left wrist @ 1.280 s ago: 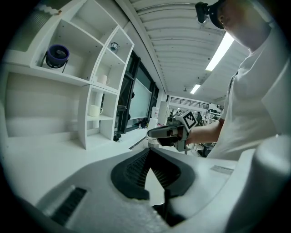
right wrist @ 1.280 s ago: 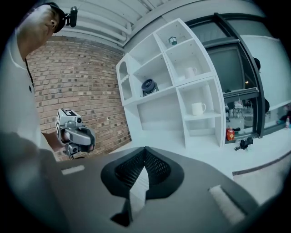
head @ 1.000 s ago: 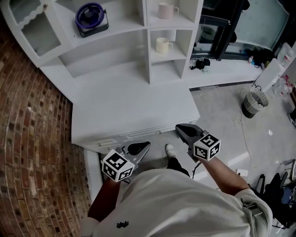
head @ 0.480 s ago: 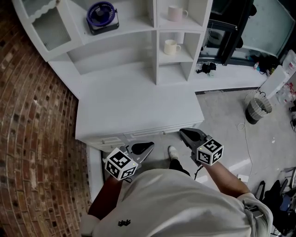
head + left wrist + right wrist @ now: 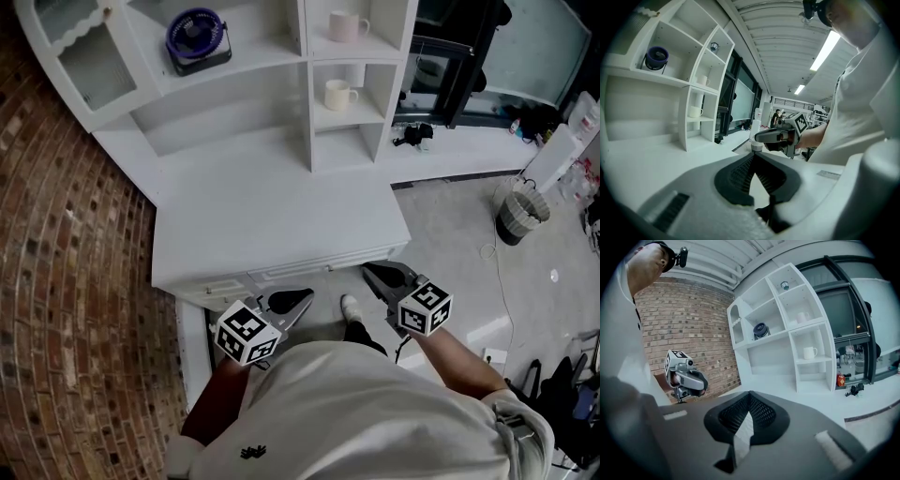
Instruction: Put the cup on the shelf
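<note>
Holding left tool [image 5: 302, 297] and right tool [image 5: 367, 269] just off the white worktop [image 5: 272, 216] edge, both pinched shut, empty; spotting cream ceramic cup [image 5: 337, 94] in white shelf unit's [image 5: 309, 112] middle cubby, pale pink cup [image 5: 345, 25] above; losing shelf top past the frame, tool handles behind marker cubes [image 5: 246, 335].

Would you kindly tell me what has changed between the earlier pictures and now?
Nothing was moved, taken or released; only the head view shifted slightly. The upper cup and lower cup stay on their shelves, and the left gripper and right gripper remain shut and empty before the desk.
</note>
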`<action>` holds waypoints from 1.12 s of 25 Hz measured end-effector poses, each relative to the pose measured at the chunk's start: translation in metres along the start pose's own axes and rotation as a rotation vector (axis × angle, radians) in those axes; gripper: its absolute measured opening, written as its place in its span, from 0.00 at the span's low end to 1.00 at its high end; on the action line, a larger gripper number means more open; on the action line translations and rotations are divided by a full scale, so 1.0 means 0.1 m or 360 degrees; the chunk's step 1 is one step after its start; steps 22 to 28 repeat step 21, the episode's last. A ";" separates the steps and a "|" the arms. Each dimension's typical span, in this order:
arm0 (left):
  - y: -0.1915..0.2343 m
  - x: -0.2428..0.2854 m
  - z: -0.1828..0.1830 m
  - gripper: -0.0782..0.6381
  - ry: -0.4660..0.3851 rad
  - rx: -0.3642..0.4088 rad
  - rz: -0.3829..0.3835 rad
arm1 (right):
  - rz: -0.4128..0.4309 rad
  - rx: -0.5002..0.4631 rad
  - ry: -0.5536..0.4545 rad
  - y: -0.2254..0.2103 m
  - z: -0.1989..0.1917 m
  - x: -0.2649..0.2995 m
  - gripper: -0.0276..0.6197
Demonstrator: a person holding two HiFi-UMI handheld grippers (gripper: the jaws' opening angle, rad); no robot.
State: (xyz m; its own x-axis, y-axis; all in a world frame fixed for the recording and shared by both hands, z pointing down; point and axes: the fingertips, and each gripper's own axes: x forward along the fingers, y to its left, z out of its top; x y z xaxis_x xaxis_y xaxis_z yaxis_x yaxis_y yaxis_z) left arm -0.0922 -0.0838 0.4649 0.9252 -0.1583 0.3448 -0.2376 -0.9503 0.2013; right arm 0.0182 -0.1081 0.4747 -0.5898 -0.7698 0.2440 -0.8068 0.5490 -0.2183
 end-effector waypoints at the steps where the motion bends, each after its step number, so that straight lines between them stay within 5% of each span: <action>1: 0.00 0.01 0.00 0.12 0.0003 0.0001 0.0000 | 0.0000 -0.0001 -0.0002 0.00 0.00 -0.01 0.06; 28: -0.04 0.22 -0.08 0.12 0.0039 -0.0032 -0.0015 | 0.0012 0.0000 0.0013 -0.09 -0.11 -0.10 0.06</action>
